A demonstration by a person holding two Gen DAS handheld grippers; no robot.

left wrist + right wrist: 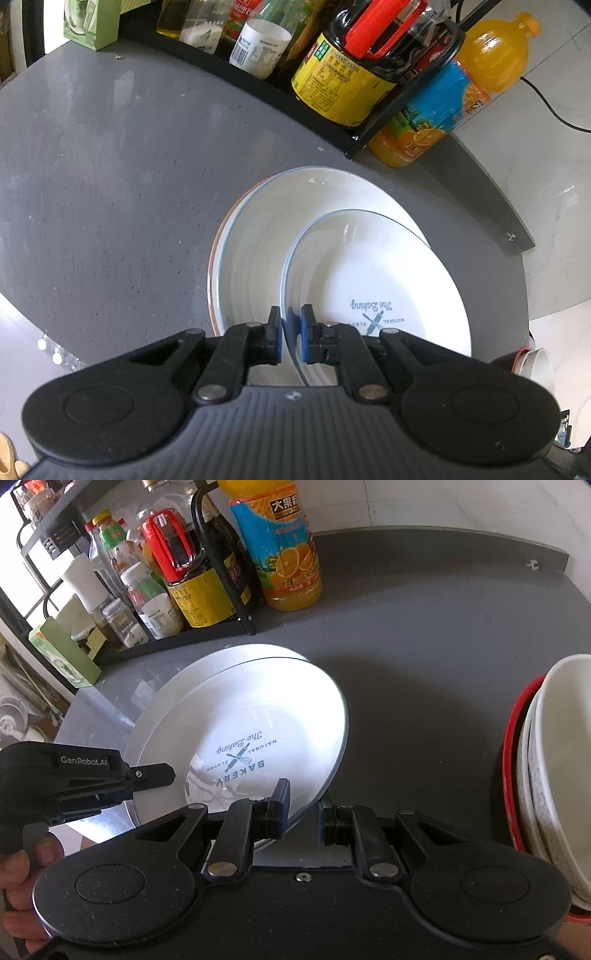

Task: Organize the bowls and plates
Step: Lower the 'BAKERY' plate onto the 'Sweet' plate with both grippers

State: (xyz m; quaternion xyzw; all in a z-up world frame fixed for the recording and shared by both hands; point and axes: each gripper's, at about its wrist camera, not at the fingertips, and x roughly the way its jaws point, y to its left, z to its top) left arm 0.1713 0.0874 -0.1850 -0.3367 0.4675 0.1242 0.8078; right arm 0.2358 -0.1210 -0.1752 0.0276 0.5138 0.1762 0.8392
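Note:
A white plate printed with "The Baking" (369, 273) hangs tilted over a stack of plates (255, 229) on the grey table; the stack shows blue and orange rims. My left gripper (290, 321) is shut on the printed plate's near rim. In the right wrist view the same printed plate (258, 716) covers most of the stack (207, 668), and the left gripper (151, 781) pinches its left edge. My right gripper (303, 808) is open, its fingers straddling the plate's lower right rim. A pile of white bowls (554, 757) nested in a red-rimmed bowl (511, 738) stands at the right.
A black wire rack (240, 602) full of sauce bottles and jars stands behind the plates, with an orange juice bottle (291, 554) beside it and a green box (62, 653) to the left. The grey table (443, 646) ends at a far edge. A hand (14, 878) shows at lower left.

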